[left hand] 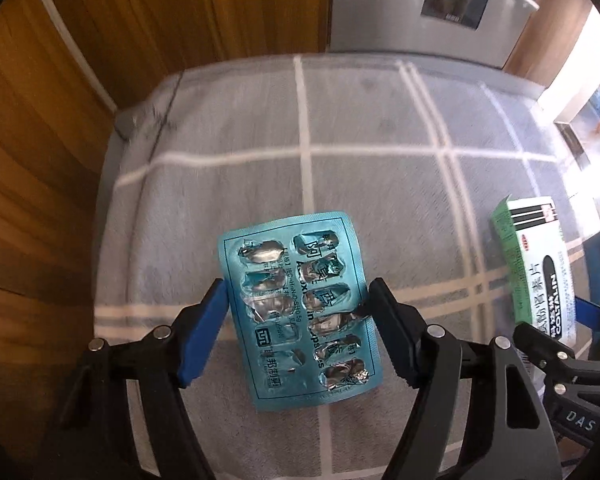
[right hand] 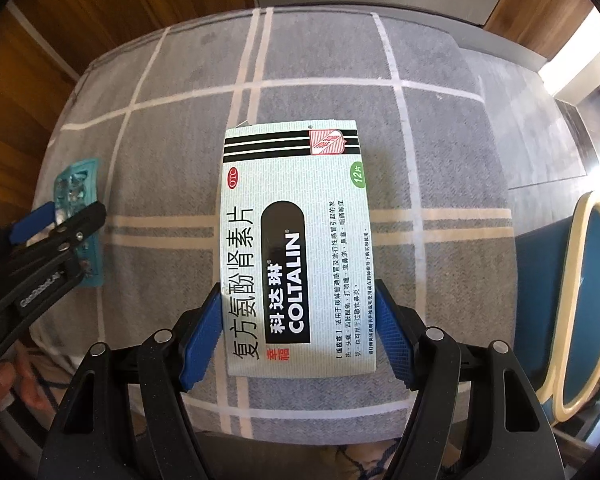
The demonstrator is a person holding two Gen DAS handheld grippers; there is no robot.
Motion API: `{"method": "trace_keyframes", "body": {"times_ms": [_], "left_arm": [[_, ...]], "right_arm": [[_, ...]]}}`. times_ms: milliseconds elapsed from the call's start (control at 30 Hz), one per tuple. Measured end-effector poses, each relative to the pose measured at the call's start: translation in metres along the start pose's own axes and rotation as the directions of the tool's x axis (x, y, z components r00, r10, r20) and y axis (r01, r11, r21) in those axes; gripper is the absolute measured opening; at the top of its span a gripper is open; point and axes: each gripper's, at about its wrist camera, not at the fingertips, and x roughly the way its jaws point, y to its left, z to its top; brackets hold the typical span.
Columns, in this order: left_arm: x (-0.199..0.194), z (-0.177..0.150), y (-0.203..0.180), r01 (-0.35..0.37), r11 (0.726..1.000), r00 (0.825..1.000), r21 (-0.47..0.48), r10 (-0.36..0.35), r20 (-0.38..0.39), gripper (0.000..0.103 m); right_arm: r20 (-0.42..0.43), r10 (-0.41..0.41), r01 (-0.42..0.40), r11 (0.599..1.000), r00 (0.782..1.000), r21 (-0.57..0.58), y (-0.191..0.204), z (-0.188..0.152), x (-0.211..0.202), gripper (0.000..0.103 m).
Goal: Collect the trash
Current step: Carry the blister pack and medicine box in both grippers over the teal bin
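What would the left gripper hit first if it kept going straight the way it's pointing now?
Probably the grey checked cloth below. The left gripper points steeply down with the teal blister pack already between its pads, so the pack's far end would likely touch the cloth first, though the gap is hard to judge.

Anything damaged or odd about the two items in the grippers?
The blister pack in the left gripper has its foil pockets torn open and crumpled, apparently emptied. The medicine box in the right gripper looks intact.

Grey checked cloth-covered surface [right hand: 320,60], nothing visibly resting.
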Motion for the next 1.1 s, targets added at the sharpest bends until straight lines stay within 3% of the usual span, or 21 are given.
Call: {"method": "trace_keyframes", "body": {"times_ms": [67,200,400,733,867,967,1033,1100], "left_arm": [[-0.006,0.002,-0.002,0.003,1.000,1.000,0.006,-0.003,0.022,0.071],[-0.013,0.004,-0.005,0.038,0.999,0.998,-0.010,-0.038,0.041,0.071],[-0.029,0.011,-0.042,0.066,0.997,0.992,0.031,-0.069,0.106,0.071],[-0.062,0.025,-0.109,0.175,0.968,0.961,0.182,-0.208,0.181,0.071],[-0.079,0.025,-0.144,0.220,0.941,0.941,0.257,-0.274,0.197,0.071],[-0.091,0.020,-0.176,0.257,0.909,0.924,0.327,-0.330,0.191,0.071],[-0.095,0.015,-0.207,0.305,0.870,0.907,0.388,-0.389,0.159,0.071],[-0.097,0.006,-0.240,0.356,0.814,0.887,0.459,-0.449,0.109,0.071]], "right_arm": [[0.020,0.013,-0.013,1.000,1.000,0.024,-0.004,0.002,-0.007,0.072],[0.059,-0.041,0.039,0.998,0.997,0.039,-0.023,0.000,-0.024,0.072],[0.156,-0.058,0.039,0.992,0.986,0.119,-0.069,0.008,-0.071,0.072],[0.339,-0.097,0.044,0.986,0.936,0.163,-0.142,0.002,-0.168,0.072],[0.355,-0.123,0.041,0.972,0.927,0.231,-0.195,-0.010,-0.197,0.072],[0.316,-0.176,0.093,0.961,0.932,0.262,-0.235,-0.020,-0.202,0.072],[0.261,-0.195,0.110,0.945,0.945,0.307,-0.263,-0.026,-0.195,0.072],[0.210,-0.168,0.076,0.918,0.963,0.388,-0.295,-0.033,-0.179,0.072]]}}
